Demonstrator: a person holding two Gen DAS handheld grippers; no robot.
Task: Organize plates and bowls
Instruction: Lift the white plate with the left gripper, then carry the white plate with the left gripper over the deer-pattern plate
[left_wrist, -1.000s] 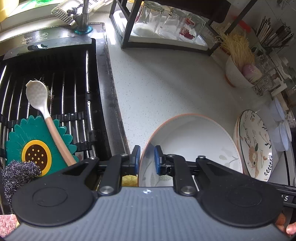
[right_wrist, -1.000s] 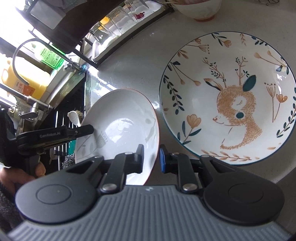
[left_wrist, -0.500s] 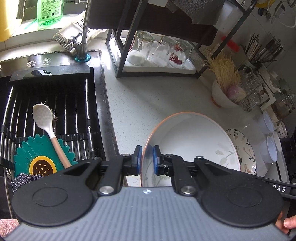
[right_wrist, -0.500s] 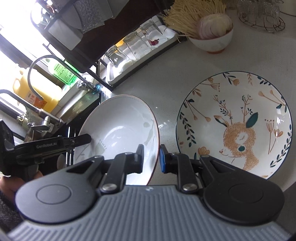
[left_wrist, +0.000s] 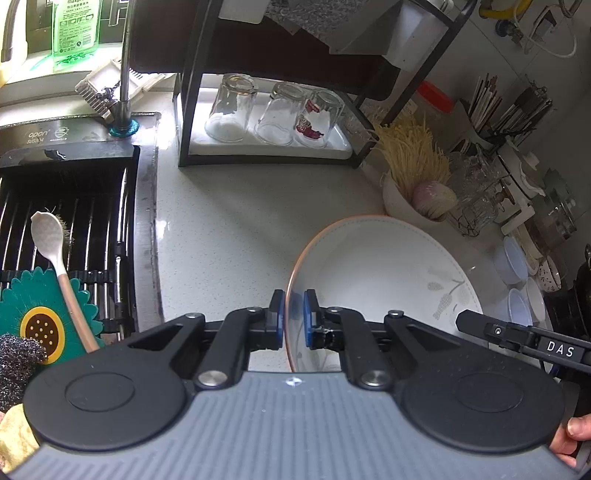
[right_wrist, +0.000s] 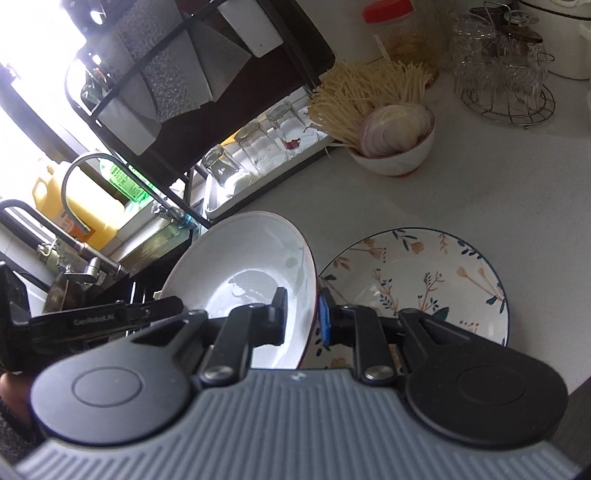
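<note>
The left gripper (left_wrist: 293, 315) is clamped on the left rim of the white bowl (left_wrist: 384, 280) — held tilted above the table (left_wrist: 240, 221). The right gripper (right_wrist: 302, 317) pinches the bowl's opposite rim. Just right — the deer-patterned plate (right_wrist: 424, 280) lies flat on the table, partly behind the bowl.

Glossy white glazed ceramic bowl with thin orange rim (left_wrist: 384, 273), smooth. Floral deer-pattern ceramic plate (right_wrist: 436, 280), glazed, shiny. Speckled pale stone-look countertop (left_wrist: 236, 221), polished. 3 clear glass tumblers (left_wrist: 275, 110). Matt black plastic gripper arms; ribbed grey plastic housing.
</note>
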